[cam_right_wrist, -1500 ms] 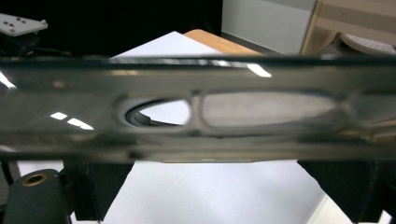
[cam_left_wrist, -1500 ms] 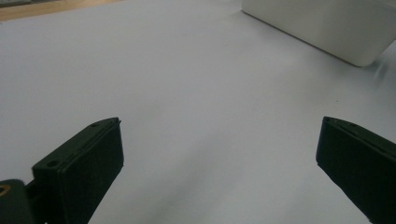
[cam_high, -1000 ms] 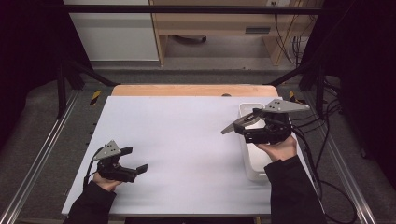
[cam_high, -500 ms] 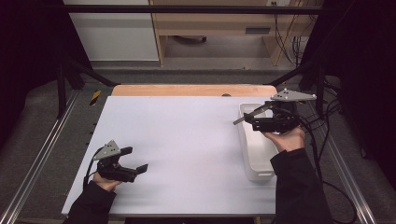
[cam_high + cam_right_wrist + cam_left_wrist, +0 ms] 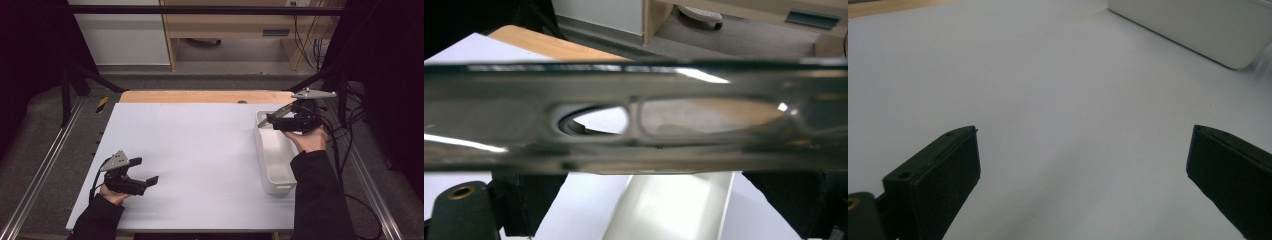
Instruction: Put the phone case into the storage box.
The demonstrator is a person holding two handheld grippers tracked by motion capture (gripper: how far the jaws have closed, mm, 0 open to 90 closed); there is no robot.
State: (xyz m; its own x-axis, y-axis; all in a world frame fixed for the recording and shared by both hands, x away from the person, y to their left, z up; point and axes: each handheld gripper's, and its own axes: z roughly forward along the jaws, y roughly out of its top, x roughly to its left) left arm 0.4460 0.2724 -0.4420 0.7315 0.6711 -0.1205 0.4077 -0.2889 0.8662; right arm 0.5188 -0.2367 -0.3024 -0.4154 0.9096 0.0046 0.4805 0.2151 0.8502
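A person holds my right gripper (image 5: 278,121) above the far end of a long white bin (image 5: 285,186) at the table's right side. It is shut on a shiny slotted metal utensil (image 5: 269,118) that sticks out to the left. In the right gripper view the utensil (image 5: 704,117) crosses the whole frame and hides the jaw tips, with the bin (image 5: 674,210) below. My left gripper (image 5: 145,172) rests near the front left of the white table (image 5: 200,145), open, with nothing between its fingers (image 5: 943,170).
A wooden strip (image 5: 200,96) runs along the table's far edge. Metal rails (image 5: 45,165) flank the table on both sides. Cables (image 5: 345,130) trail at the right. The white bin's side (image 5: 1198,25) lies far ahead of the left gripper.
My right gripper has carried the metal utensil away from the person, from over the bin's middle to its far end. The left gripper has stayed still.
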